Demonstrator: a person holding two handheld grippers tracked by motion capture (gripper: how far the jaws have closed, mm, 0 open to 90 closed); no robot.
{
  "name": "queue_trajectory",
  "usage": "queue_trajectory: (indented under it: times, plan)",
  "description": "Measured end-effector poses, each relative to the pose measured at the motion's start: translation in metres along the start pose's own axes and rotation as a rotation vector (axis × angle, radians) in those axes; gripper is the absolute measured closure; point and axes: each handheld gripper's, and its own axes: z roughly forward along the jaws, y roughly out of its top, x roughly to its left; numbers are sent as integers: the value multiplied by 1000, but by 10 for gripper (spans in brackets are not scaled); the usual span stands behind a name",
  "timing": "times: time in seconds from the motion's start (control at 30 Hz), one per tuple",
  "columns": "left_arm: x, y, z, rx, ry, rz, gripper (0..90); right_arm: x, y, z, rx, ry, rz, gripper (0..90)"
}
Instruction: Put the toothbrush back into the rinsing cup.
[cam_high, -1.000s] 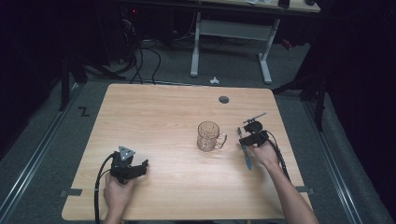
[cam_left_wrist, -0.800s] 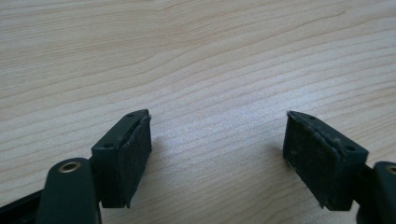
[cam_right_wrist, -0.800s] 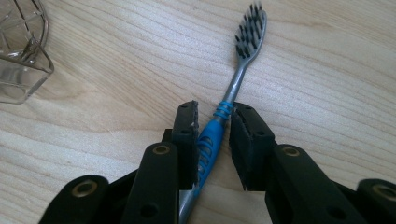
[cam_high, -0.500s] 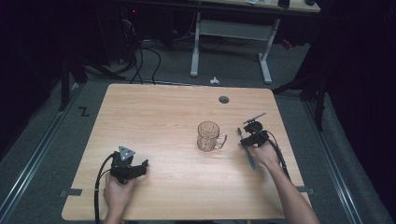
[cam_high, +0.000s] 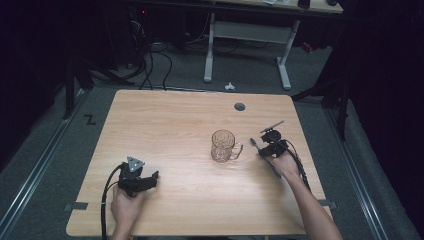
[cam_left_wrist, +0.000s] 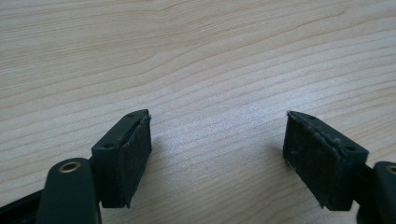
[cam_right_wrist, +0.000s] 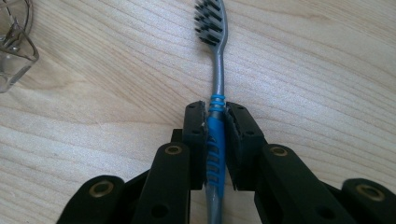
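My right gripper (cam_right_wrist: 215, 122) has just closed on the toothbrush (cam_right_wrist: 215, 88), near the table's (cam_high: 165, 120) right edge, beside the glass mug (cam_high: 223, 145). My left gripper (cam_left_wrist: 217, 156) gapes wide over bare wood.

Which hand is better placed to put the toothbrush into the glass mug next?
Right. The right hand-held gripper has just closed on the toothbrush handle, and the glass mug stands just beside it. The left hand-held gripper is open on bare table, far from both.
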Motion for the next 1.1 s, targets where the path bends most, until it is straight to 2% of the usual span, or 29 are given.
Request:
queue_trajectory:
  times: [0.53, 1.1]
  plan:
    - [0, 0, 0, 0, 0, 0, 241, 1, -1, -2, -11, 9, -19, 800]
    - [0, 0, 0, 0, 0, 0, 241, -1, -4, -29, -113, 55, -5, 799]
